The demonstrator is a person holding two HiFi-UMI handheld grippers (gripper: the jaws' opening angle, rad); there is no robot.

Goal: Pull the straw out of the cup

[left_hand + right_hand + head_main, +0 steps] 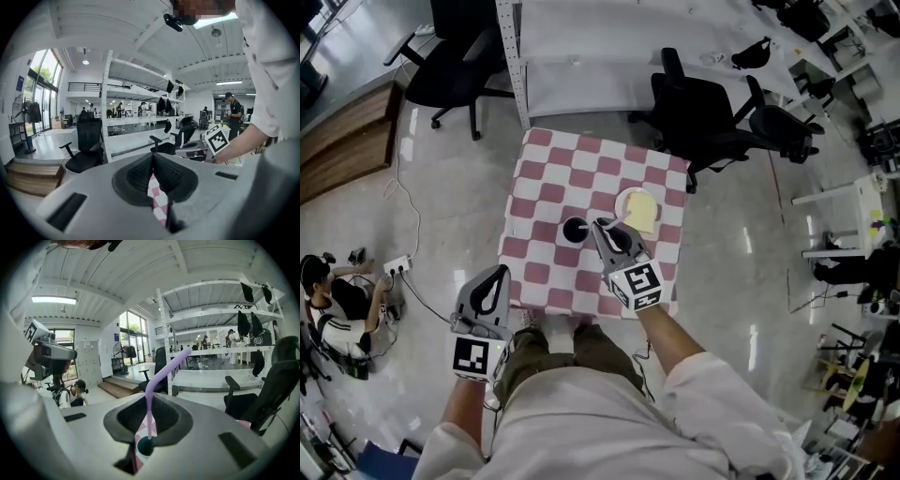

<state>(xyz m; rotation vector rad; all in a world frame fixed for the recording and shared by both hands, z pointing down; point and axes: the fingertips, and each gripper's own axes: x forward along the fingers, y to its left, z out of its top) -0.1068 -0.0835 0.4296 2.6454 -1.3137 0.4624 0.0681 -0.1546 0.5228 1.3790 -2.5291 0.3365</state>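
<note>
A black cup (pixel 574 230) stands on the pink-and-white checkered table (pixel 546 169). My right gripper (pixel 600 225) hovers just right of the cup and is shut on a purple bendy straw (pixel 154 385). In the right gripper view the straw runs up between the jaws of that gripper (pixel 149 399) and bends away to the right. Its lower end shows over the dark mouth of the cup (pixel 143 448); I cannot tell whether it is clear of the cup. My left gripper (pixel 502 272) hangs off the table's near left corner, shut and empty (pixel 152 157).
A white plate (pixel 623 199) with a yellow item sits right of the cup. Black office chairs (pixel 712 122) and a white shelf unit (pixel 581 56) stand beyond the table. A person (pixel 333 309) sits on the floor at far left beside a cable.
</note>
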